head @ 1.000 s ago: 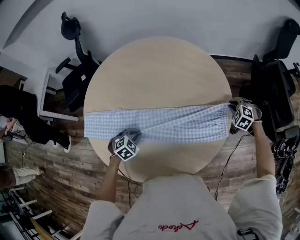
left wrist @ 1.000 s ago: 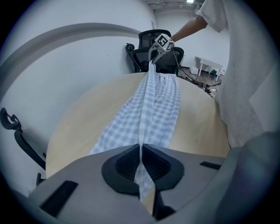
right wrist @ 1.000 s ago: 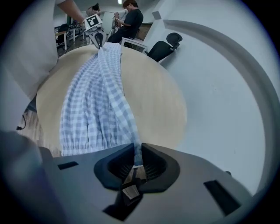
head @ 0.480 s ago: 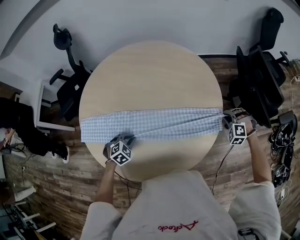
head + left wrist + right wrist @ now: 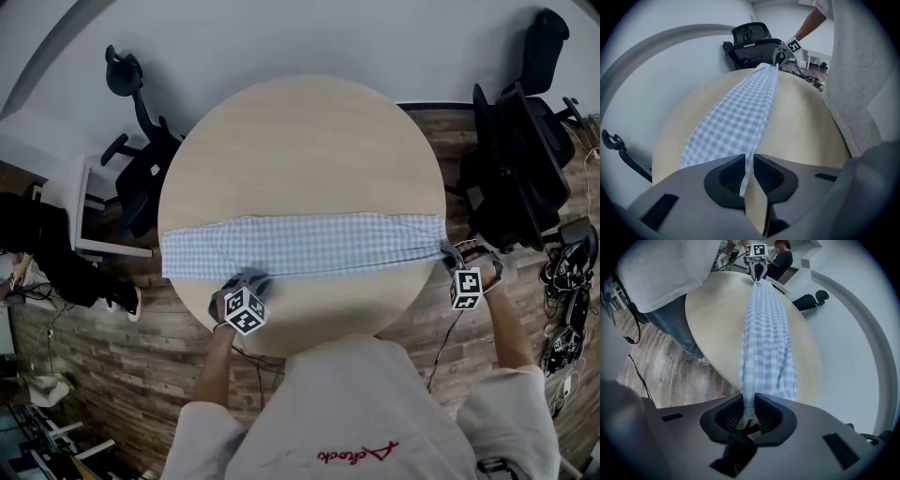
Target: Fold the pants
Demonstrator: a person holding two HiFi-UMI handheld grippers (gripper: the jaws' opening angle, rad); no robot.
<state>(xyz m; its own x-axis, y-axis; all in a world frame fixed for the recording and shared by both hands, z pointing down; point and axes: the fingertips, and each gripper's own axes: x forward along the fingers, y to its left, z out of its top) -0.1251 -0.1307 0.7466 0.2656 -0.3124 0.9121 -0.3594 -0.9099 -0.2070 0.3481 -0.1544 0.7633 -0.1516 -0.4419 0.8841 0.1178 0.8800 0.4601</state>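
Blue-and-white checked pants point(image 5: 300, 246) lie stretched in a long narrow band across the round wooden table point(image 5: 300, 141), left edge to right edge. My left gripper point(image 5: 253, 281) sits at the band's near edge, left of the middle, shut on a thin fold of cloth point(image 5: 749, 164). My right gripper point(image 5: 450, 253) hangs just past the table's right rim, shut on the bunched end of the pants point(image 5: 749, 404). In the left gripper view the pants point(image 5: 740, 108) run away to the right gripper point(image 5: 780, 54). In the right gripper view the pants point(image 5: 764, 333) run to the left gripper point(image 5: 757, 261).
Black office chairs stand beyond the table at the left point(image 5: 141, 159) and right point(image 5: 516, 159). A small white table point(image 5: 89, 211) and a person in black point(image 5: 37, 244) are at the far left. Cables point(image 5: 567, 309) lie on the wooden floor at the right.
My right gripper has come nearer and lower, past the table's right rim, pulling the pants' end with it. The band now lies narrower and straighter. The left gripper has shifted a little.
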